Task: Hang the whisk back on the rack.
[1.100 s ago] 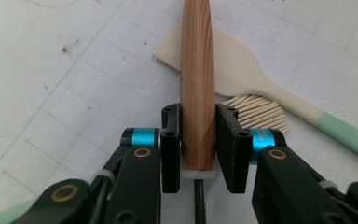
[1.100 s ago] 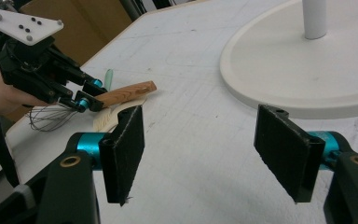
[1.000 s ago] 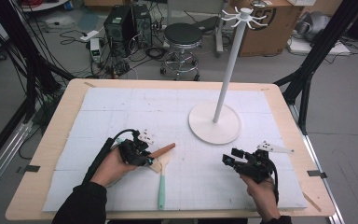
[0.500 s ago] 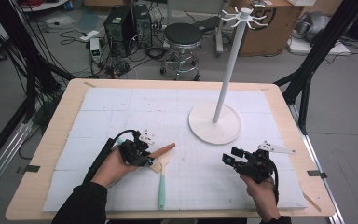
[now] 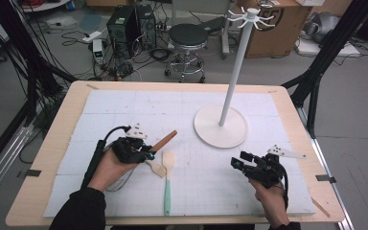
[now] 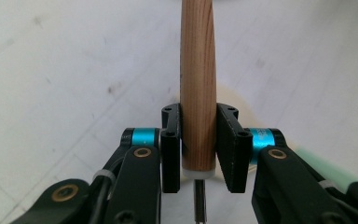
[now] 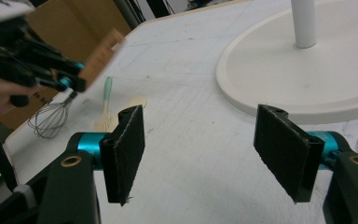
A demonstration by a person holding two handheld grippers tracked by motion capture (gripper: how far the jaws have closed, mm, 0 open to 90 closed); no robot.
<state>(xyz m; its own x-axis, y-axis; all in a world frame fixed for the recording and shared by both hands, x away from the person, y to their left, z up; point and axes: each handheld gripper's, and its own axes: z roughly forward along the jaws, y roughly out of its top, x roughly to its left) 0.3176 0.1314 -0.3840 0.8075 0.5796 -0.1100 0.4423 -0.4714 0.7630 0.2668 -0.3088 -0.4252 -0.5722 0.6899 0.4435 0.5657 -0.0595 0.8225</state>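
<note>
My left gripper is shut on the wooden handle of a wire whisk. The handle sticks out toward the white stand, tilted above the mat. In the right gripper view the left gripper is raised at the far left, and the whisk's wire loops hang below it. My right gripper hovers over the mat at the front right. Its jaws stand open with nothing between them, facing the stand's base.
A spatula with a mint-green handle and wooden head lies on the white mat just right of the left hand, with a pale wooden piece beside it. The tall white stand with hooks on top stands at the mat's back right.
The left gripper has lifted slightly with the whisk, so the handle end now stands higher. The right gripper has stayed where it was.
</note>
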